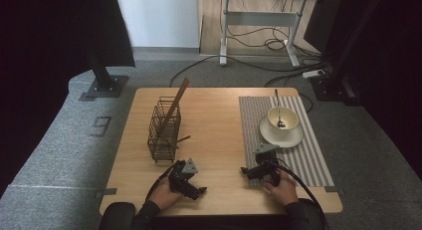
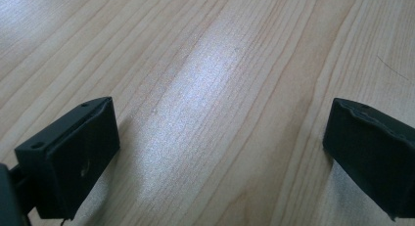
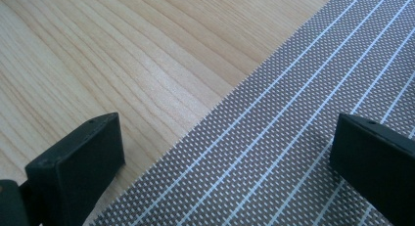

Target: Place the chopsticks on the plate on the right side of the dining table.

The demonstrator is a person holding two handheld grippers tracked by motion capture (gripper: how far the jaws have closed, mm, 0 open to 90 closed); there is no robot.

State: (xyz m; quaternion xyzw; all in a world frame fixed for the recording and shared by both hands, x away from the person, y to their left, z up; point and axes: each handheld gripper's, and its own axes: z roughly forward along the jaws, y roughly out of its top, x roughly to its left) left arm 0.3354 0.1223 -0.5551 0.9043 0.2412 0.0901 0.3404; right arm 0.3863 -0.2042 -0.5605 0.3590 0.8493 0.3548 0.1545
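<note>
My left gripper [image 1: 185, 176] sits low over the bare wooden table [image 1: 214, 140] near its front edge. In the left gripper view it [image 2: 220, 152] is open, with only wood grain between the jaws. My right gripper [image 1: 255, 166] hovers at the left edge of a grey striped placemat [image 1: 308, 155]. Its own view shows it [image 3: 227, 157] open and straddling that placemat [image 3: 293, 118] edge, holding nothing. A white bowl [image 1: 283, 116] with a spoon [image 1: 277, 108] in it stands on a white saucer [image 1: 293, 138] on the mat, just beyond the right gripper.
A black wire basket [image 1: 164, 133] stands at the table's left and holds a long wooden stick [image 1: 177, 98] that leans up and right. Beyond the table lie grey carpet, black stand bases and a desk with cables.
</note>
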